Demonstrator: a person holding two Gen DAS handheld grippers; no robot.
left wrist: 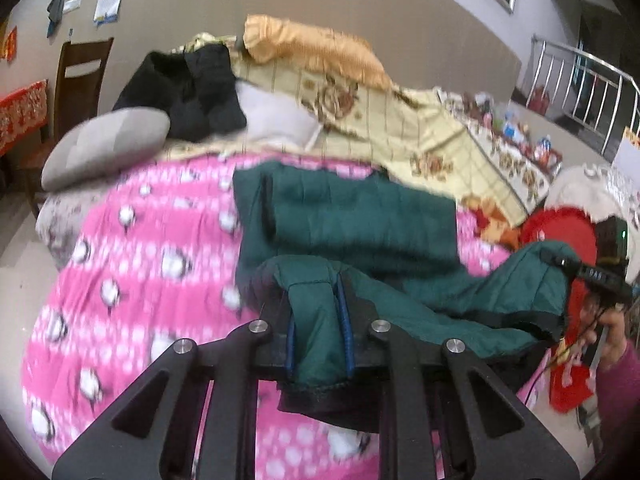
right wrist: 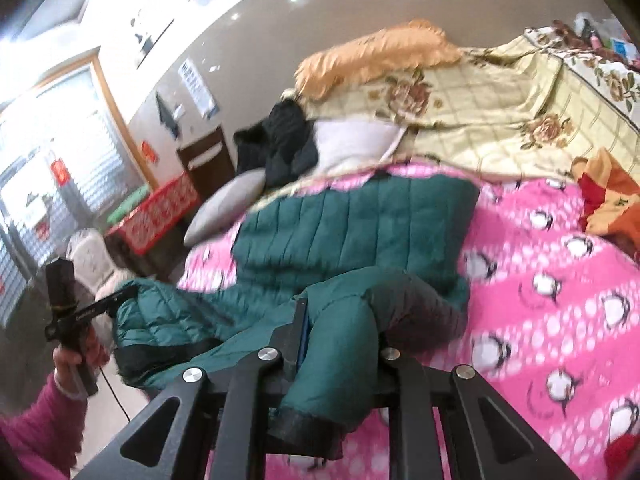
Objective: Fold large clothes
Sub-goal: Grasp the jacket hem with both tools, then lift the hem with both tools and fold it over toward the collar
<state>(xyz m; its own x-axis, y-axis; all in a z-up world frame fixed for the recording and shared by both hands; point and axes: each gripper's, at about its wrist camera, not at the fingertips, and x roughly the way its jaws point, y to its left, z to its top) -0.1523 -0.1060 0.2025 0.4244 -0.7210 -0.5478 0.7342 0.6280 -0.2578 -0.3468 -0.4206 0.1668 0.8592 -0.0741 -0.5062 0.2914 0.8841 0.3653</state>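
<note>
While both grippers (left wrist: 318,320) (right wrist: 340,320) pinch it, the green jacket (left wrist: 352,216) hangs lifted

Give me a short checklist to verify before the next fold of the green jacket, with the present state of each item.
1. Left tool shut on the green quilted jacket: ok.
2. Right tool shut on the same jacket: ok.
3. Gripped edge lifted off the pink penguin quilt: ok.
4. Far part of the jacket lying flat on the quilt: ok.
5. Fabric between the two tools held taut: not ok, it sags.
6. Landing area free of the black garment and the grey pillow: ok, both lie beyond the jacket.
</note>
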